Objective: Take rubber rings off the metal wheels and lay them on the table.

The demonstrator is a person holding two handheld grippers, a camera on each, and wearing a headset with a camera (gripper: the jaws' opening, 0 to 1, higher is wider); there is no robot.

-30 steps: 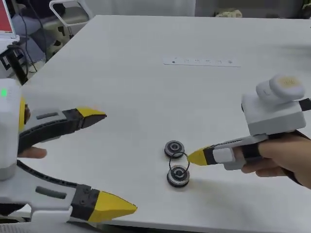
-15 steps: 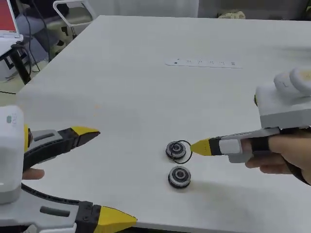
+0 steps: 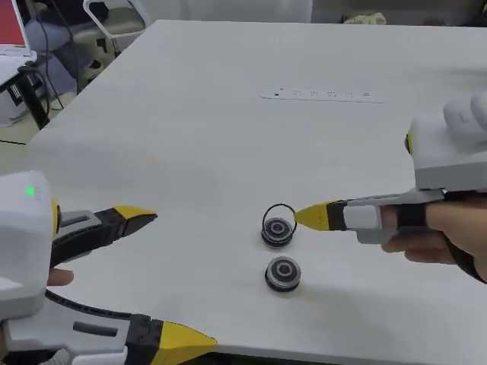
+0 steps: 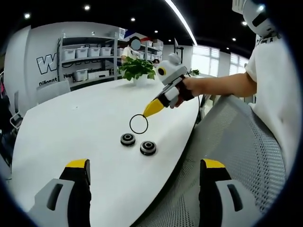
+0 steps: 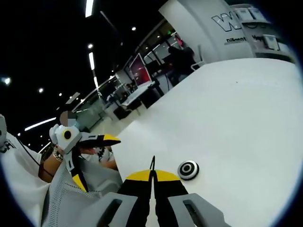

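Note:
Two round metal wheels lie on the white table, one farther and one nearer. My right gripper is shut on a thin black rubber ring, which hangs in the air just above the farther wheel. In the left gripper view the ring dangles from the right gripper above both wheels. The right gripper view shows the ring edge-on above the shut right gripper, with one wheel beside it. My left gripper stands open at the table's near left with nothing in it.
A flat white strip lies far back on the table. The table's front edge runs just below the nearer wheel. A chair and a side desk stand past the left edge.
The right gripper has risen and moved away from the nearer wheel, carrying the ring from between the two wheels up over the farther one. The left gripper has stayed open.

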